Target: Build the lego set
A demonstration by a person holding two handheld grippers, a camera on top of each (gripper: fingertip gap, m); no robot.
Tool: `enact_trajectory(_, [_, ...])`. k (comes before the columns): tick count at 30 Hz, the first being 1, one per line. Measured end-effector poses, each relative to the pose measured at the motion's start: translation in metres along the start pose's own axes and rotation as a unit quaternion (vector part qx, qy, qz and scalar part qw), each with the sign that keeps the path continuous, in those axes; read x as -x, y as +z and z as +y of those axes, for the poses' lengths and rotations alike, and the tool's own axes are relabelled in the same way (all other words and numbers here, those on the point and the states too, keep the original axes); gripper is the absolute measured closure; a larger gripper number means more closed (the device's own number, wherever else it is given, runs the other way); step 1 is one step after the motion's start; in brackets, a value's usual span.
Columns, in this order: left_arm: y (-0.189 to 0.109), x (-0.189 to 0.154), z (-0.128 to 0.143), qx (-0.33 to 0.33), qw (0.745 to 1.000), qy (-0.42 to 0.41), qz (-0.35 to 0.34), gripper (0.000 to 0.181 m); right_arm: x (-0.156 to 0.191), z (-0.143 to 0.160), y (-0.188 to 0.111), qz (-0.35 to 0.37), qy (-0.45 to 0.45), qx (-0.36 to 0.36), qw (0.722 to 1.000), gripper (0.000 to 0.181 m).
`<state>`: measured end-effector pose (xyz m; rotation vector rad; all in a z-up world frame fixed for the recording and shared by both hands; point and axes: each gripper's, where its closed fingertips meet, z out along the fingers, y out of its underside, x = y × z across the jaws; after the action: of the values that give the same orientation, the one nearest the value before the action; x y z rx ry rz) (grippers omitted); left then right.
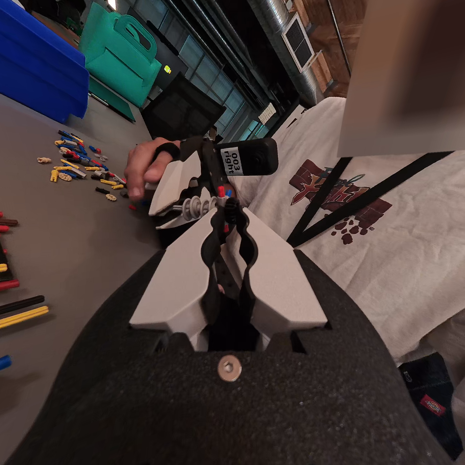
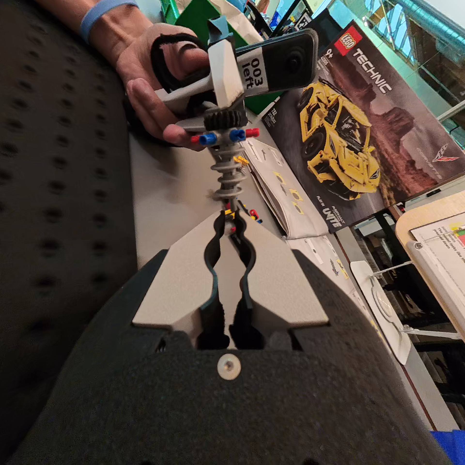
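Note:
A small lego assembly [image 2: 227, 173] is held in the air between both grippers. It is a grey axle with several grey discs, blue and red pins [image 2: 208, 138] and a black gear [image 2: 222, 119] at one end. My left gripper [image 1: 230, 215] is shut on the gear end [image 1: 232, 210]. My right gripper [image 2: 230, 219] is shut on the axle's other end. In the left wrist view the right gripper [image 1: 181, 210] comes in from the left with the discs [image 1: 198, 206] between the two. The left gripper [image 2: 222, 113] shows at the top of the right wrist view.
A pile of small loose pieces [image 1: 80, 163] lies on the grey table [image 1: 75, 239], with long axles [image 1: 22, 312] at the left edge. A blue bin [image 1: 37, 63] and a green bag [image 1: 120, 55] stand behind. The set's box [image 2: 364, 125] and an open booklet [image 2: 276, 186] lie to the right. Across from one pair of fingers to the other is roughly 6 cm.

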<state>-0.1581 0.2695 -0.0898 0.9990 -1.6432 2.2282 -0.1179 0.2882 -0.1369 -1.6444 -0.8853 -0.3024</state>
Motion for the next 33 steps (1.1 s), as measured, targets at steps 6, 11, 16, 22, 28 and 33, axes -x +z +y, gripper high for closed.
enact_trajectory(6, [-0.001,0.000,-0.001,-0.004,1.000,0.002,0.000,0.174,-0.006,0.001,0.001,0.014,0.013,0.003,1.000,0.169])
enact_trajectory(11, [-0.002,-0.002,-0.004,-0.014,1.000,-0.005,0.010,0.174,-0.001,-0.003,0.001,0.018,-0.008,-0.004,1.000,0.181])
enact_trajectory(16, [-0.002,-0.001,-0.004,-0.014,1.000,-0.005,0.005,0.174,-0.008,-0.003,-0.001,0.036,-0.004,-0.005,0.999,0.178])
enact_trajectory(22, [-0.002,0.000,-0.004,-0.015,1.000,-0.013,0.008,0.174,-0.003,-0.012,0.000,0.031,-0.011,-0.019,0.999,0.178])
enact_trajectory(28, [-0.007,0.015,-0.010,-0.033,0.998,-0.013,-0.044,0.173,-0.008,-0.001,0.000,0.018,0.019,0.004,1.000,0.179])
enact_trajectory(33, [-0.015,0.048,-0.007,0.008,0.963,0.121,-0.240,0.154,-0.015,0.036,0.003,0.041,0.021,0.086,0.995,0.179])
